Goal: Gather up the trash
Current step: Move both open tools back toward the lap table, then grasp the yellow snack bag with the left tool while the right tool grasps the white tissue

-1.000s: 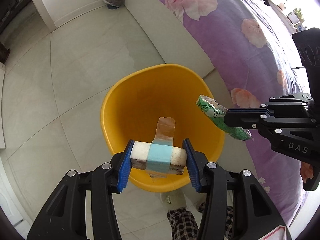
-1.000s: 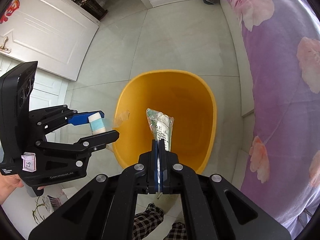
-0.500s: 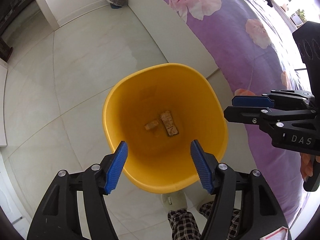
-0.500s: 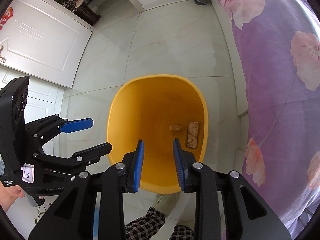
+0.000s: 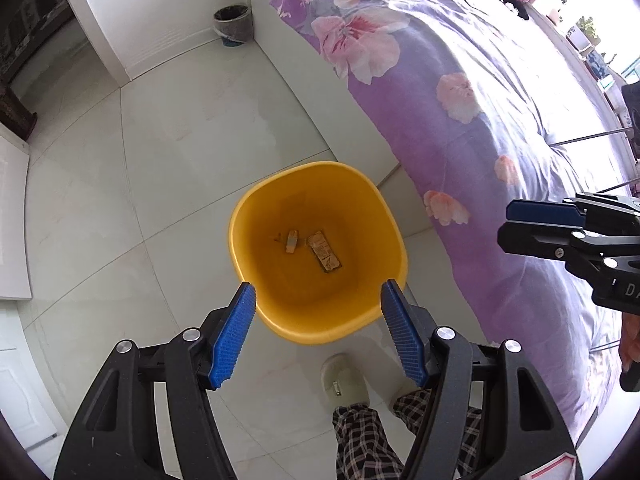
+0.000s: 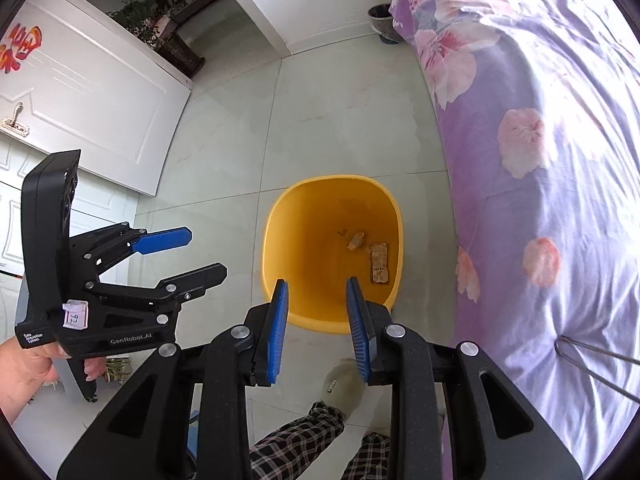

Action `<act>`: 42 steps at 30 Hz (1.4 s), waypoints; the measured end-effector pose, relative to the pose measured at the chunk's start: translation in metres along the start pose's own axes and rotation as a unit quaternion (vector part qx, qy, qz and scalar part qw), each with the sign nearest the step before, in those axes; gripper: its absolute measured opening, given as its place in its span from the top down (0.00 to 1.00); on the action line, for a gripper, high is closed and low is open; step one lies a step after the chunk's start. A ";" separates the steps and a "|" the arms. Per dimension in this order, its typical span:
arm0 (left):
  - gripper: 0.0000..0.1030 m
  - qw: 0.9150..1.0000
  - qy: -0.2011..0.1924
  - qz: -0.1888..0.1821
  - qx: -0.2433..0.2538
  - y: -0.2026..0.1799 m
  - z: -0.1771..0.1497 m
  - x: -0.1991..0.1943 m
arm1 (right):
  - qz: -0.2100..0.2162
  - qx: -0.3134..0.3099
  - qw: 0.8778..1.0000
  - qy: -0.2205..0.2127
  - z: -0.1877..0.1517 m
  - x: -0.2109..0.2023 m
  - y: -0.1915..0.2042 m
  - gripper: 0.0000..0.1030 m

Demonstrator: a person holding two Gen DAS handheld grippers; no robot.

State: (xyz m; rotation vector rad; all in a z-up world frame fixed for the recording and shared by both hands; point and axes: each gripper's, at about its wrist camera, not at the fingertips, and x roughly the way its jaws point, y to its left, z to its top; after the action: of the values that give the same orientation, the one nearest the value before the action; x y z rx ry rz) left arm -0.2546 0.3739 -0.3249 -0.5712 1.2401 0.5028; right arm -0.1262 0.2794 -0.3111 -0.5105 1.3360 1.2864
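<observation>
Left gripper (image 5: 318, 330) fingers spread, empty, right gripper (image 6: 318, 330) likewise, yellow bin (image 5: 256, 216) below (white door (image 6: 92, 92) in right view only)

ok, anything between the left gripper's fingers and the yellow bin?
Nothing. Left gripper is open and empty above the yellow bin; only air between, per the left wrist view.

Below me the floor (image 5: 168, 184) is pale glossy tile with thin grout lines; on it stands the yellow bin (image 5: 320, 328), close to the bed's white base; my slipper (image 5: 344, 380) rests on the tiles just near of the bin; far off, by the wall corner at the bed's end, a small grey basket (image 5: 233, 24) sits on the floor; on the left, a potted plant (image 6: 116, 368) stands low by the cabinets.
</observation>
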 end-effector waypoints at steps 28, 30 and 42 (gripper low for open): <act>0.37 0.963 -0.076 -0.085 0.244 -0.198 -0.014 -0.146 | -0.160 0.227 0.925 -0.260 -0.197 -0.303 -0.034 0.66; 0.37 0.952 -0.076 -0.098 0.281 -0.232 -0.010 -0.143 | -0.173 0.253 0.910 -0.279 -0.212 -0.314 -0.051 0.66; 0.20 0.900 -0.090 -0.156 0.397 -0.401 0.001 -0.148 | -0.279 0.370 0.836 -0.294 -0.307 -0.364 -0.145 0.48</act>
State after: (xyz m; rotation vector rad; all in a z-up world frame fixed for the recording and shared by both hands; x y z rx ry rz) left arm -0.0351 0.0635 -0.1300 -0.0128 1.0342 -0.2336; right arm -0.0344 -0.1709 -0.1196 0.0669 0.9398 0.3165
